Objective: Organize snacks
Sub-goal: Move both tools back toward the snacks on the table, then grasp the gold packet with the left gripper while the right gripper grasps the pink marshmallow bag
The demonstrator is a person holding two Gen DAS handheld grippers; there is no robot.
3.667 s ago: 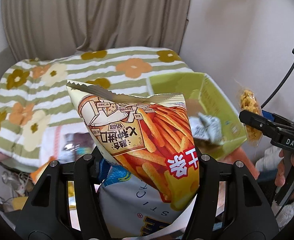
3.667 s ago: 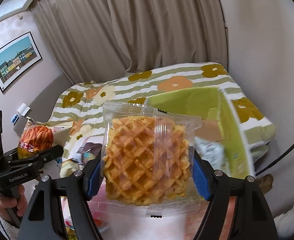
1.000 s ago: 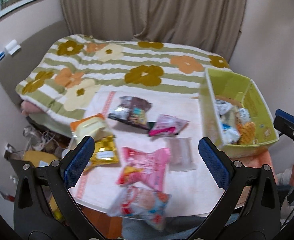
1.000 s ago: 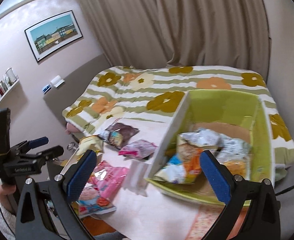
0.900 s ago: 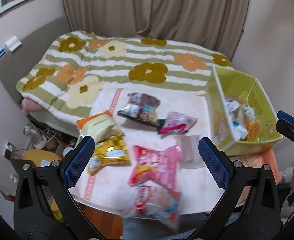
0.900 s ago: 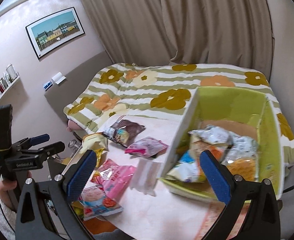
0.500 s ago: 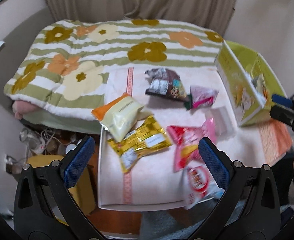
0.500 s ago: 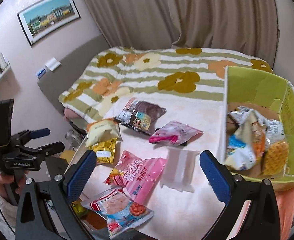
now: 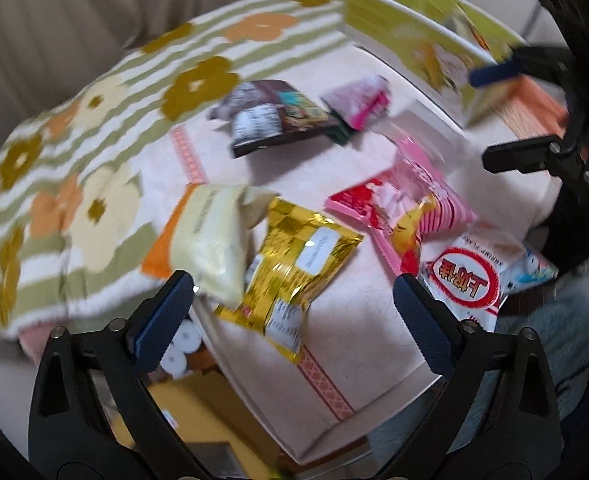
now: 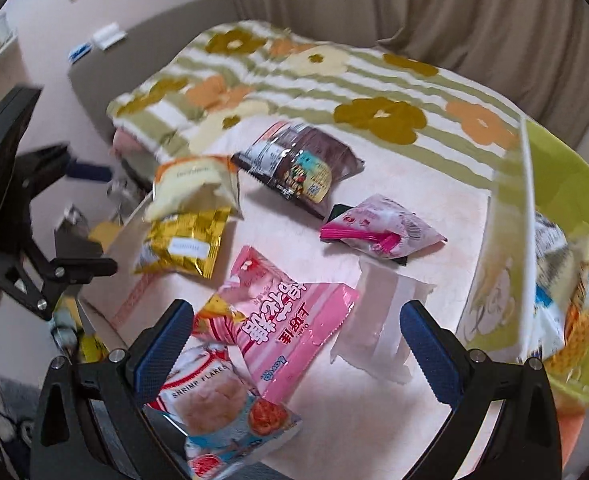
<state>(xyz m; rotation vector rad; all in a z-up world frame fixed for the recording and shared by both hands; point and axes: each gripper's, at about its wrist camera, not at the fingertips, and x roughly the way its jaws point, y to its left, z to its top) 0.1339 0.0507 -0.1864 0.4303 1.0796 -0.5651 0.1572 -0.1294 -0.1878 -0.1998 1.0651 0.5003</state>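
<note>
your left gripper (image 9: pixel 292 314) points steeply downward, its blue-padded fingers (image 9: pixel 162 322) spread wide and closing, with nothing pressed between the pads. your right gripper (image 10: pixel 296 344) also tilts steeply downward, its blue-padded fingers (image 10: pixel 428 350) spread wide and gripping nothing. each gripper appears at the edge of the other's view, left (image 10: pixel 90 220) and right (image 9: pixel 490 116).

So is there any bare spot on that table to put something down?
Yes: the table's near edge before the clear packet, and a strip between the dark bag and green box. The left side is crowded.
</note>
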